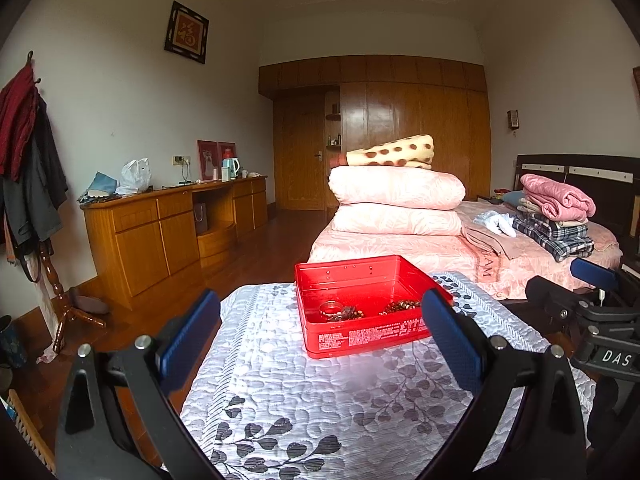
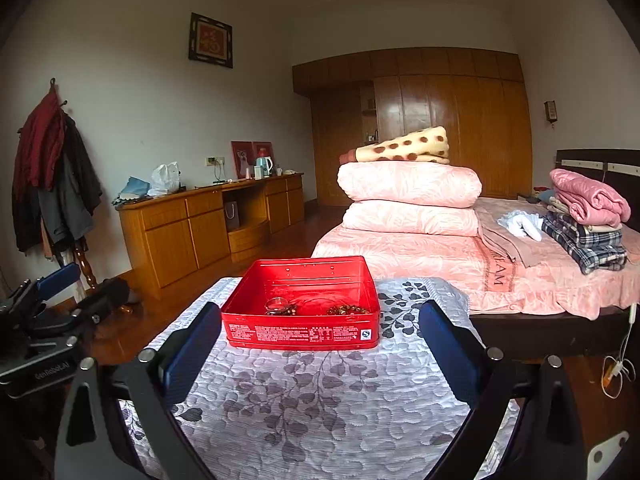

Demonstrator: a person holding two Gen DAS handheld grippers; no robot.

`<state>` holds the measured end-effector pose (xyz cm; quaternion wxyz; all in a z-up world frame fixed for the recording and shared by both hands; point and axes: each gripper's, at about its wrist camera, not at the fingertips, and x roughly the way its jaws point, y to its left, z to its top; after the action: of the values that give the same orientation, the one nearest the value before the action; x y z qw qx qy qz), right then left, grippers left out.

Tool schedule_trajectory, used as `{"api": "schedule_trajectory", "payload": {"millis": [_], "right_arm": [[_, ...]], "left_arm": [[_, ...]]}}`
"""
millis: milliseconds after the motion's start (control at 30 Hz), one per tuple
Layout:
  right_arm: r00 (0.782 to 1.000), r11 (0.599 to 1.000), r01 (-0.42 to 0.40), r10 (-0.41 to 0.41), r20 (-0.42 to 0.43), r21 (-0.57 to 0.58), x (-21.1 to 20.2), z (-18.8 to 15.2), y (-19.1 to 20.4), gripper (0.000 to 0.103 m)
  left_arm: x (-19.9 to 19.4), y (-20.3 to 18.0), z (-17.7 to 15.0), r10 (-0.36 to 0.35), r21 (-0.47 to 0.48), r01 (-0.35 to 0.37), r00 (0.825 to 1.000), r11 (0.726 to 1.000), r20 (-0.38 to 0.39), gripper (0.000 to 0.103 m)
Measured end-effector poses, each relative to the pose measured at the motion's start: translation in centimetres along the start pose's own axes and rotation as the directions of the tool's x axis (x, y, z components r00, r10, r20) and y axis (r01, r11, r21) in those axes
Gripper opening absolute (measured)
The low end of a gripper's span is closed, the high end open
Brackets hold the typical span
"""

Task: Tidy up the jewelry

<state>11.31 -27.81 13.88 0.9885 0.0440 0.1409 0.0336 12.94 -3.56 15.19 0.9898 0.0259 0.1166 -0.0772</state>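
Left wrist view: red tin (image 1: 360, 304) sits lidless toward the far edge of the quilt-covered tabletop (image 1: 312, 396), with a ring-shaped bangle (image 1: 331, 308) and beaded bracelets (image 1: 400, 305) lying against its near wall. The left tool (image 1: 320, 334) hangs wide and empty, well short of the tin; the right tool (image 1: 576, 280) shows at the tabletop's right edge.

Right wrist view: tin (image 2: 301, 304) lies straight ahead near the far edge, bangle (image 2: 277, 303) at left and beads (image 2: 348, 309) at right of its floor. The right tool (image 2: 320, 340) is spread wide, holding nothing, its tips near the tin's front corners.

Step in hand: approach, by the look of it; nothing is gripped.

Next move: likely a reach over the near wall, with the tool narrowed first to pinch one piece apart from the tangle.
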Motion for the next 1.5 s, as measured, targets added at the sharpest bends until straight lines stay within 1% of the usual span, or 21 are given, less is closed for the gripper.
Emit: {"api": "schedule_trajectory", "payload": {"millis": [700, 1500], "right_arm": [[1.000, 1.000, -0.013, 0.013, 0.003, -0.019, 0.06, 0.46, 0.76, 0.097], [1.000, 1.000, -0.015, 0.016, 0.005, -0.019, -0.06, 0.54, 0.91, 0.097]], "left_arm": [[-0.18, -0.14, 0.33, -0.005, 0.009, 0.005, 1.000, 1.000, 0.003, 0.098], [-0.34, -0.07, 0.30, -0.010, -0.005, 0.010, 1.000, 1.000, -0.004, 0.098]]}}
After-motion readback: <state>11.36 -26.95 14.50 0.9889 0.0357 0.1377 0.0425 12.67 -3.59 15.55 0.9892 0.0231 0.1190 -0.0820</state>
